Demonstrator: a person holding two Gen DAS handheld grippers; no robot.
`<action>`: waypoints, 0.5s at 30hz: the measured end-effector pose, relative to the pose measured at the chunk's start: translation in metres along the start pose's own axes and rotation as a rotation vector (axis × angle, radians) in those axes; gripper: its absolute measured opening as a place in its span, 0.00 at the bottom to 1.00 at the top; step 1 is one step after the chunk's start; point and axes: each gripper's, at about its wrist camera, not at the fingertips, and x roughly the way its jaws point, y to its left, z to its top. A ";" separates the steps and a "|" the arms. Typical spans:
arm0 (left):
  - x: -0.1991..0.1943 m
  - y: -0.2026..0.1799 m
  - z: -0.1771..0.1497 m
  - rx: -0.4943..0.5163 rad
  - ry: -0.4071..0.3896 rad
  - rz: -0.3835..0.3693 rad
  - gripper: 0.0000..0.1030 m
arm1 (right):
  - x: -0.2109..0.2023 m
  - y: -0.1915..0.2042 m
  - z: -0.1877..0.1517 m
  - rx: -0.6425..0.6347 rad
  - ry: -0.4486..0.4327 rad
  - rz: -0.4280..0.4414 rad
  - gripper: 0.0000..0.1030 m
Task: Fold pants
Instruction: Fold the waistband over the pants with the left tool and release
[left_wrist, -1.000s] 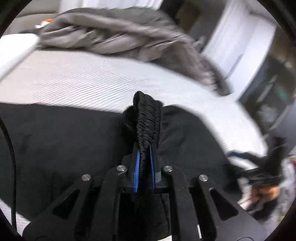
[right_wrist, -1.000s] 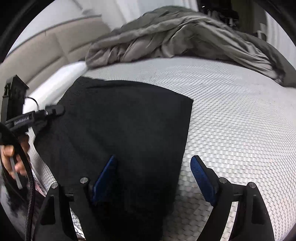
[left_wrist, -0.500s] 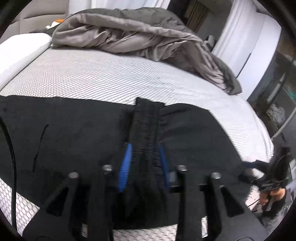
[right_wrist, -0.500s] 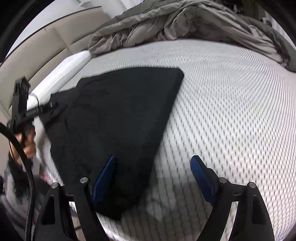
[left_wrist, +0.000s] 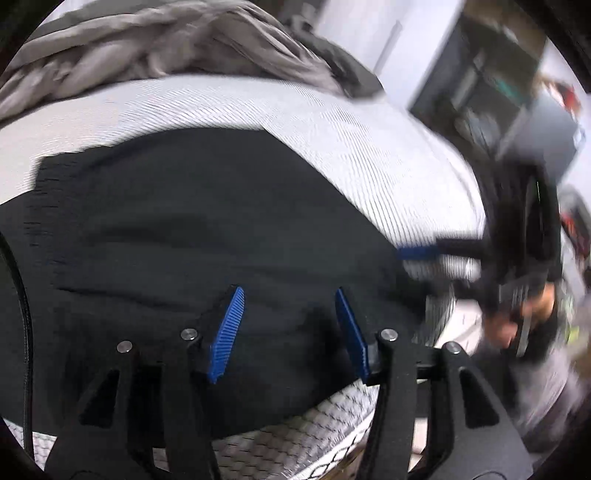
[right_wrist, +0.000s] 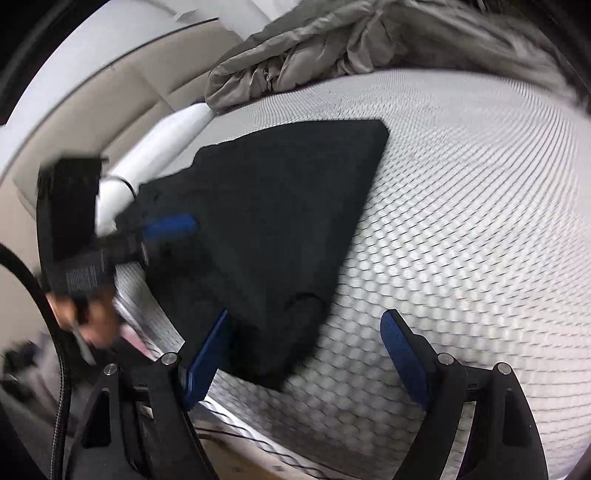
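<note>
Though both views are motion-blurred, the black pants (right_wrist: 273, 221) read clearly: folded flat on the white textured mattress (right_wrist: 461, 221), near its front edge. Left gripper (left_wrist: 288, 328): blue pads spread apart over the cloth, nothing held. Right gripper (right_wrist: 306, 354): jaws wide, empty, hovering at the garment's near corner. Grey duvet (right_wrist: 332, 44) heaped at the far side of the bed. White print shows on the left tool's body in the right wrist view; too smeared to read.
</note>
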 end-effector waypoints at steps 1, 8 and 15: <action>0.003 -0.005 -0.003 0.025 0.007 0.008 0.51 | 0.003 -0.003 0.001 0.031 -0.001 0.033 0.72; 0.003 -0.018 -0.018 0.103 0.025 -0.051 0.62 | 0.019 -0.014 0.021 0.176 -0.037 0.093 0.09; 0.003 -0.012 -0.010 0.081 0.032 -0.048 0.62 | 0.017 0.006 0.024 -0.003 -0.001 -0.163 0.28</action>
